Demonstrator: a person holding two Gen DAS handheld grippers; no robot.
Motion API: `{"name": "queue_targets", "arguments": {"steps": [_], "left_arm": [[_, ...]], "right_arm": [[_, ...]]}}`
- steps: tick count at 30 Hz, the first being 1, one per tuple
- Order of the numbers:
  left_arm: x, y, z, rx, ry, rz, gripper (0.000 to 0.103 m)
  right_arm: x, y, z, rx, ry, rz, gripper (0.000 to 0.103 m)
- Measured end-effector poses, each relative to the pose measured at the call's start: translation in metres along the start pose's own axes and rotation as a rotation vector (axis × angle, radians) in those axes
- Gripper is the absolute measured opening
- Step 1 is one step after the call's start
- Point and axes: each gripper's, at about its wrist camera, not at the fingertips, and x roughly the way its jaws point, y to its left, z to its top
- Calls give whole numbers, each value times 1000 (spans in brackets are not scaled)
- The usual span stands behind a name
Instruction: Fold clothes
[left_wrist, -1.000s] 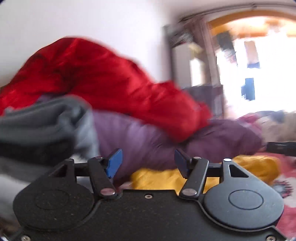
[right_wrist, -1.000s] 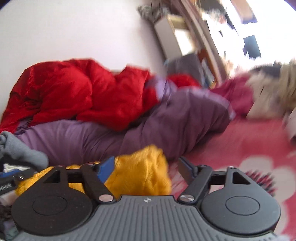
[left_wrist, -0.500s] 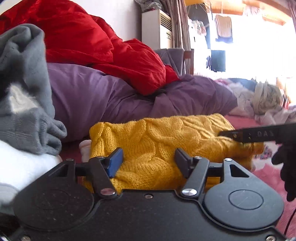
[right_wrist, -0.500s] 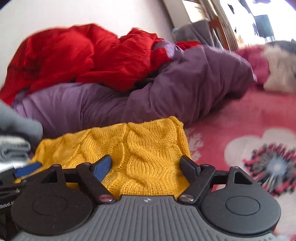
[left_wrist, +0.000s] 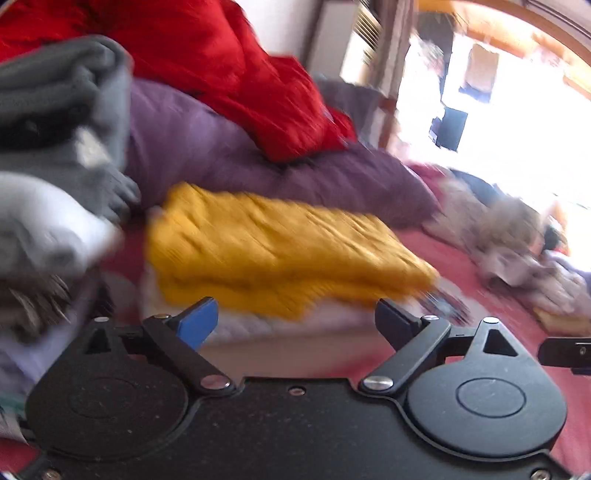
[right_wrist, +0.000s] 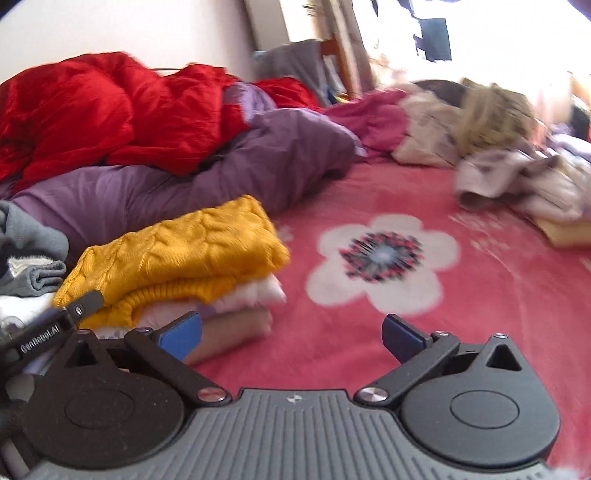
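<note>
Nearest the cameras, both pairs of tongs stand wide with nothing between the pads: the left tongs (left_wrist: 295, 319) and the right tongs (right_wrist: 291, 332) have each just been opening, and neither touches cloth. Just beyond them the folded mustard-yellow cable-knit sweater (right_wrist: 177, 251) lies on top of a small stack, over a folded pale pink garment (right_wrist: 255, 295) and a beige one beneath it, all resting on the bed. The left tongs face the sweater's long side; the right tongs sit to the right of the stack, over bare blanket.

The sweater looks finished and set down, so this step is probably the release after stacking. The next move likely calls for reaching well across the bed to the crumpled heap of beige and mauve unfolded clothes (right_wrist: 517, 177) at the far right, picking one piece out and spreading it flat on the open stretch of blanket.

To the left of the stack sits a pile of folded grey knitwear (left_wrist: 62, 122). The surface is a bed under a pink fleece blanket with a large white flower print (right_wrist: 384, 258). Behind the stack lies a rumpled purple duvet (right_wrist: 177, 184) with a bright red quilt (right_wrist: 92, 110) heaped on it against a white wall. Further off a bright window washes out the room's far end.
</note>
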Motion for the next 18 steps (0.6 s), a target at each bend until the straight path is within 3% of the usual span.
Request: {"name": "queue_targets", "arguments": {"steps": [2,4,10,15,18], "left_arm": [[-12,-17,-9,13,53,-69,94],[-25,-31,-18,31,99,-90,101],[-66,-66,-49,71,197,-86,103],[-118,-95,-74,113,204,-97,103],[-144,-117,-93,178,262,-123,103]], "right_arm": [[-27,-4,-6,11,32,-40,103],[-55,-8,-14,13,28,-74,103],[-129,-18,-46,-10,23,-194,103],[-183,-36,-77,25,29,-285,103],[-211,-46,-96,43,28,-329,103]]}}
